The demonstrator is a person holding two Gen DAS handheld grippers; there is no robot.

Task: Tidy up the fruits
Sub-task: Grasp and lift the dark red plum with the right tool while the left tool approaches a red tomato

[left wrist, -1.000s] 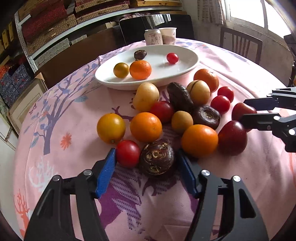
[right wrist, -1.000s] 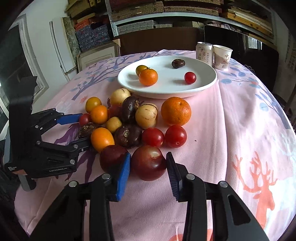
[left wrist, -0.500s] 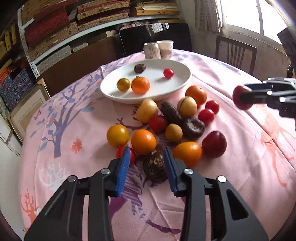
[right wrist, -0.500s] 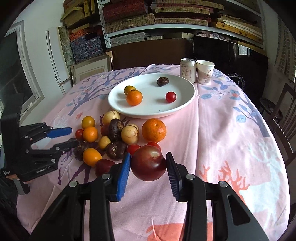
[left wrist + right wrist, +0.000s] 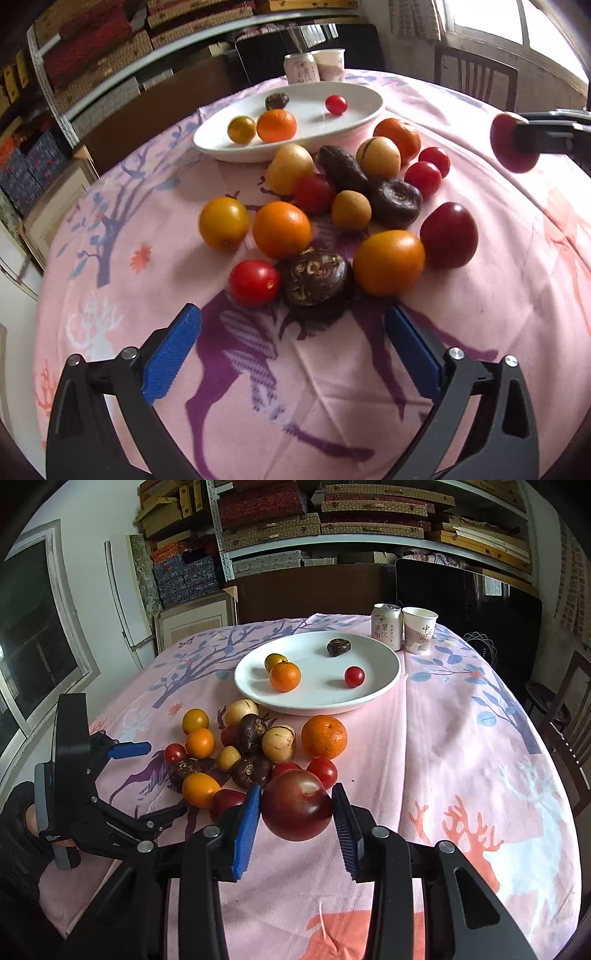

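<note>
A heap of oranges, cherry tomatoes, yellow and dark brown fruits lies on the pink tablecloth before a white plate (image 5: 369, 698) (image 5: 354, 122). The plate holds an orange, a small yellow fruit, a dark fruit and a cherry tomato. My right gripper (image 5: 295, 794) (image 5: 532, 136) is shut on a dark red plum (image 5: 295, 810) (image 5: 511, 147), held above the cloth at the heap's near right. My left gripper (image 5: 291, 314) (image 5: 147, 781) has its jaws opening wide, with nothing between the pads. A dark brown fruit (image 5: 314, 280) and a cherry tomato (image 5: 254, 282) lie just past its fingertips.
A drink can (image 5: 386, 626) and a paper cup (image 5: 419, 629) stand behind the plate. A second dark red plum (image 5: 448, 234) lies at the heap's right edge. A chair (image 5: 476, 77) stands beyond the table. Shelves of boxes fill the back wall. A gloved hand (image 5: 22, 812) holds the left gripper.
The right gripper lifted the plum off the cloth. The left gripper's jaws narrowed around the dark brown fruit, then spread wide again, leaving it on the cloth.
</note>
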